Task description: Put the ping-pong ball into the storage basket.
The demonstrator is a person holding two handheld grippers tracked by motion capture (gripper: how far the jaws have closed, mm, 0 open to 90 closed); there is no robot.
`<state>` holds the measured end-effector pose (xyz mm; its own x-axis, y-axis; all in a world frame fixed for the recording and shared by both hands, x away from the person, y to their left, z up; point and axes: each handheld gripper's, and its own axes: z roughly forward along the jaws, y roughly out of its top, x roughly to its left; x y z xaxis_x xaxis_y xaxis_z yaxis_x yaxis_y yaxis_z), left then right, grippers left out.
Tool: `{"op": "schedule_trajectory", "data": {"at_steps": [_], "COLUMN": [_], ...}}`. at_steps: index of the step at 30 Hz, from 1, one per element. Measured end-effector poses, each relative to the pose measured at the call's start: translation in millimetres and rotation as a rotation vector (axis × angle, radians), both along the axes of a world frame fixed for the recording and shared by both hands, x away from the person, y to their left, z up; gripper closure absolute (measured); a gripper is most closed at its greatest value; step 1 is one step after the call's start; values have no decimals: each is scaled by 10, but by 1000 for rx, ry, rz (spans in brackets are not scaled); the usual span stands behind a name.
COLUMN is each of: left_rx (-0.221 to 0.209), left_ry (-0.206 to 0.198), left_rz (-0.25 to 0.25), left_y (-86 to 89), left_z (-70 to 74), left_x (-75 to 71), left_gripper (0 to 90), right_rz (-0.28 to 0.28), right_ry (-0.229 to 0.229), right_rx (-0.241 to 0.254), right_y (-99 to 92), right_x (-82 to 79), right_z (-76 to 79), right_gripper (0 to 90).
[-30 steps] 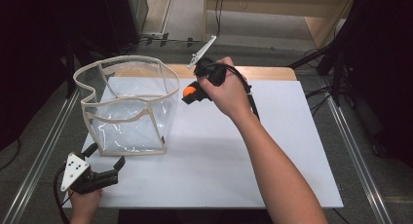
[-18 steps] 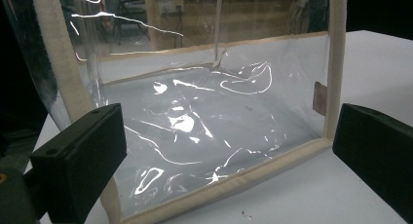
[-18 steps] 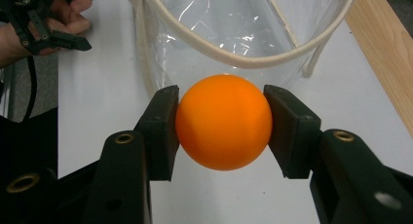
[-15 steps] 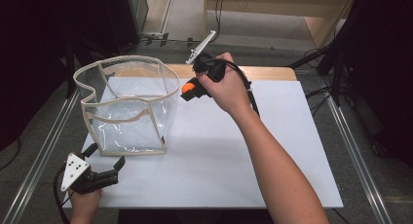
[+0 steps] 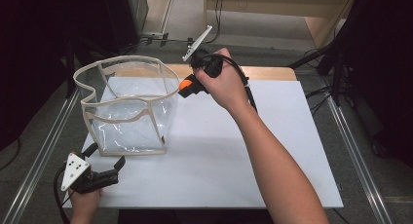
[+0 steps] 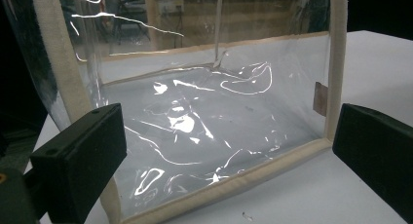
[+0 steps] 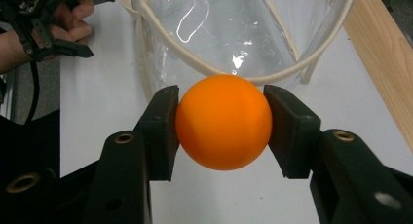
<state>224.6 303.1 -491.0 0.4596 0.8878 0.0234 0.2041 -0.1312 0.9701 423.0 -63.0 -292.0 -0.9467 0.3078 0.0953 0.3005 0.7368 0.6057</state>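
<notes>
An orange ball sits clamped between the black jaws of my right gripper. In the high view that right gripper hangs in the air with the ball just outside the right rim of a clear plastic bag with cream trim. The bag stands open-topped on the white table. My left gripper rests low at the table's front left corner, open, with its jaws pointing at the bag's lower front edge and nothing between them.
A bare wooden strip runs along the table's far edge. Metal rails flank the table on both sides. Dark cabinets and cables stand beyond the far edge. The table's right half holds only the person's right forearm.
The right gripper with the ball has drifted slightly up and away from me near the bag's rim. The left gripper and the bag have stayed still.
</notes>
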Motion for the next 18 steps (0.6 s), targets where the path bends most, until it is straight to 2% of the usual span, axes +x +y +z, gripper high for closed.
{"op": "schedule_trajectory", "data": {"at_steps": [18], "left_rx": [-1], "left_ry": [1], "left_rz": [-2], "left_y": [1], "left_z": [0], "left_x": [0], "left_gripper": [0], "right_rz": [0], "right_ry": [-6], "right_rx": [6], "right_y": [78], "right_x": [52], "right_z": [109], "right_gripper": [480]}}
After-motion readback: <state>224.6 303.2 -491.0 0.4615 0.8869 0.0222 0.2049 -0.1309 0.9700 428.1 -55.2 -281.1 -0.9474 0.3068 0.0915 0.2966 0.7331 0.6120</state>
